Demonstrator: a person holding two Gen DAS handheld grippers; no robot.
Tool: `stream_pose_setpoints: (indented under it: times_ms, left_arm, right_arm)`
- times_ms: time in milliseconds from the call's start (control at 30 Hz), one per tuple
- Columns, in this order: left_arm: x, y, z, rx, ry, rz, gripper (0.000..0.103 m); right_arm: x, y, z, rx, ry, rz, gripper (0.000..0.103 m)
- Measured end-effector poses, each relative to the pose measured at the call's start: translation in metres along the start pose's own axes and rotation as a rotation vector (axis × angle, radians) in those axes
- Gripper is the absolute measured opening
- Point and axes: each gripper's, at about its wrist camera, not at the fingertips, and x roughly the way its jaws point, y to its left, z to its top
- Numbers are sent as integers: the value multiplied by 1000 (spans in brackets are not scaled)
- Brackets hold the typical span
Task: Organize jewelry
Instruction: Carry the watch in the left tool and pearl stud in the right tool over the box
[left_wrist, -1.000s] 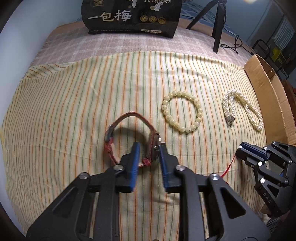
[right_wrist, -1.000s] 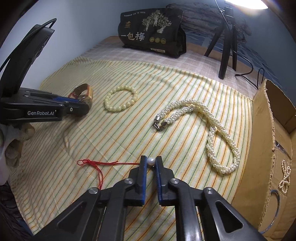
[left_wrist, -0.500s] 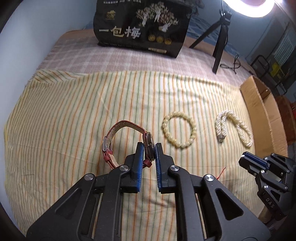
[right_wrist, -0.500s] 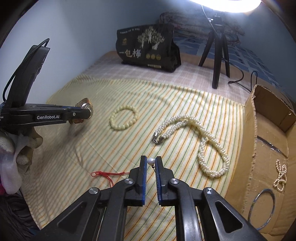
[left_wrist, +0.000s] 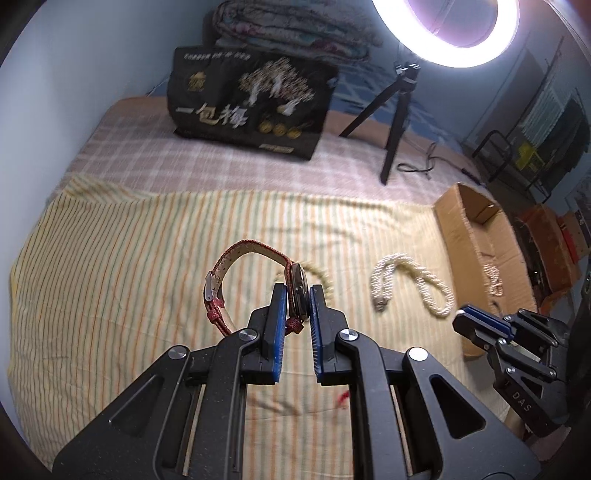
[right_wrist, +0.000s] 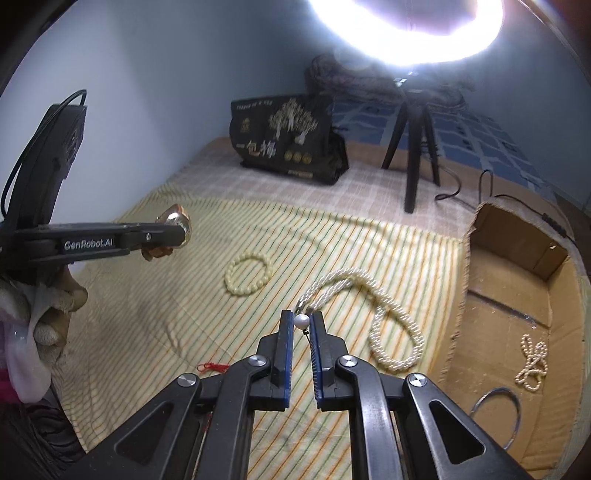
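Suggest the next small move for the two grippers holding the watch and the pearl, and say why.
Probably carry both toward the cardboard box and release there. The left gripper is shut on the red-strapped watch, lifted off the striped cloth; the right gripper pinches the pearl of a red-cord pendant. The box already holds a bangle and small pearl strand.

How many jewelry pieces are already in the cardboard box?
2: a small pearl strand on the box floor and a thin metal ring nearer the camera. The near wall may hide more.
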Motion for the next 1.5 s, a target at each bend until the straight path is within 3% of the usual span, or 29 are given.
stream_pose_setpoints:
  times_ms: [733, 1100, 1500]
  left_arm:
    - [-13, -108, 12, 109, -67, -159, 10]
    - [-7, -163, 12, 157, -73, -228, 10]
    - [16, -215, 2, 209, -28, -287, 10]
  right_arm:
    - [-66, -111, 18, 203, -144, -154, 6]
    - [-71, -156, 16, 263, -144, -222, 6]
    - [-61, -188, 20, 294, -130, -255, 6]
